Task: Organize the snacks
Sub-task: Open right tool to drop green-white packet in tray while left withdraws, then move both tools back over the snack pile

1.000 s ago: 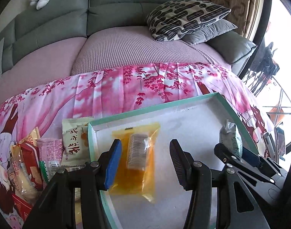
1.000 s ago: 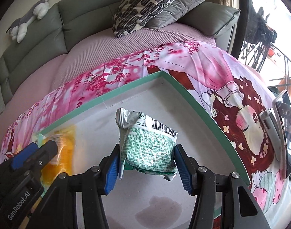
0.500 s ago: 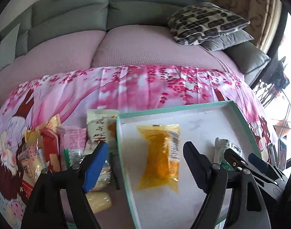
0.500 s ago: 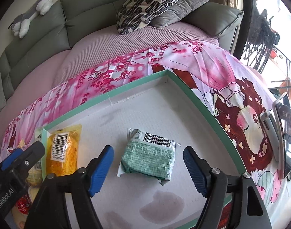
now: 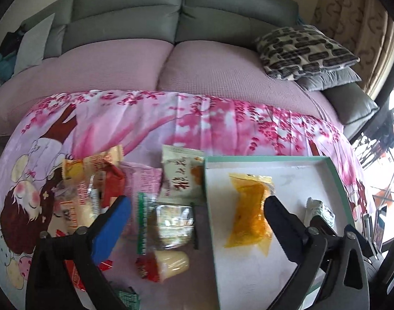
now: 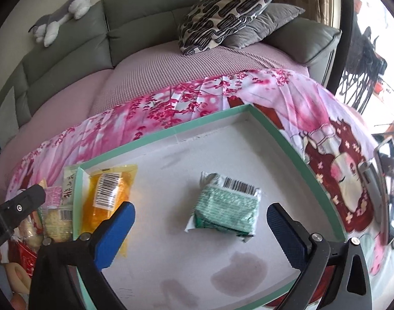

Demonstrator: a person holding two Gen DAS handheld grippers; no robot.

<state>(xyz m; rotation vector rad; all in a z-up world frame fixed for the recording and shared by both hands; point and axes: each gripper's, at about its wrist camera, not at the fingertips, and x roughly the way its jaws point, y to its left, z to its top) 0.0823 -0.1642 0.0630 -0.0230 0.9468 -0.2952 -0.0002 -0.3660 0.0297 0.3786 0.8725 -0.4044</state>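
Left tongs (image 5: 197, 219): my jaws have just been opening, now wide, nothing gripped.
Right tongs (image 6: 200, 222): mine likewise, just opened, wide, empty.
Green pack (image 6: 225, 205): flat in tray (image 6: 171, 131).
Orange pack (image 5: 249, 210): in tray.
Loose snacks (image 5: 134, 191): on cloth (image 5: 171, 118), left of tray.

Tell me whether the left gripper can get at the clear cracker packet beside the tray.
Probably yes: the left gripper is open above the cracker packet, which lies uncovered outside the tray.

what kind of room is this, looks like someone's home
Most likely a home living room: a grey sofa with a patterned cushion and a plush toy on its back, and a low surface under a pink printed cloth holding snacks.
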